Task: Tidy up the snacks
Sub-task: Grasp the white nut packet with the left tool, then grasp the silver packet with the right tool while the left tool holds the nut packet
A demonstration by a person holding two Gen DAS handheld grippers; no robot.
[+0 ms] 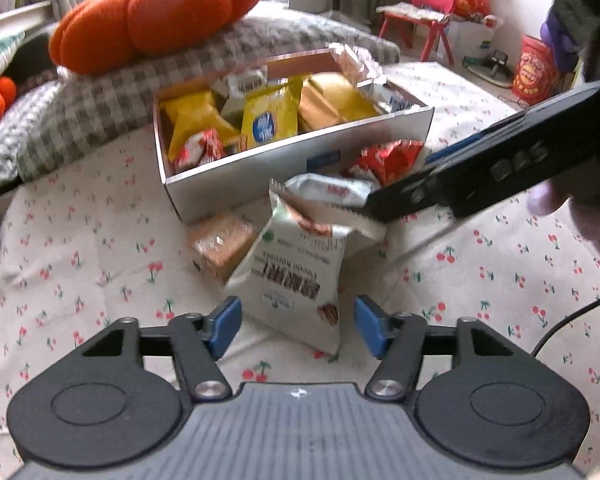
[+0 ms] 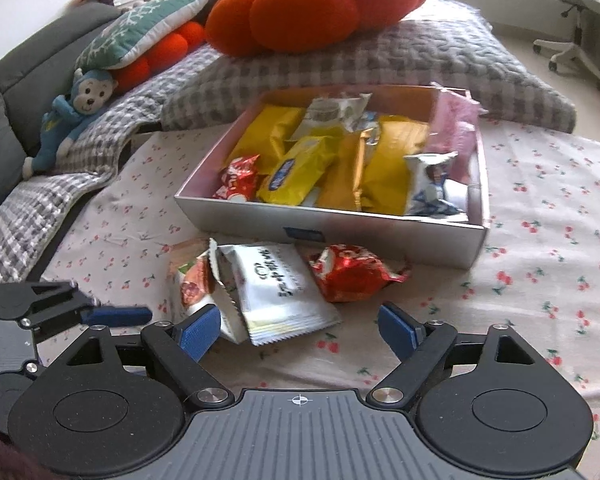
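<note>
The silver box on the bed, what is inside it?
The silver box holds yellow packets, a red wrapper and a blue-white packet. Anything beneath them is covered.

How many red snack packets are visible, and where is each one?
2. One red packet lies inside the box, at its near left corner; another red packet lies on the sheet before it. More may be hidden.

Cherry-print bed [image 2: 540, 240] carries snack box [image 2: 340, 226], 4 loose packets [image 2: 284, 292].

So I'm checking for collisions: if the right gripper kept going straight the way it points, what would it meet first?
Probably the white snack packet lying on the cherry-print sheet between the right gripper and the box; depth is hard to judge.
</note>
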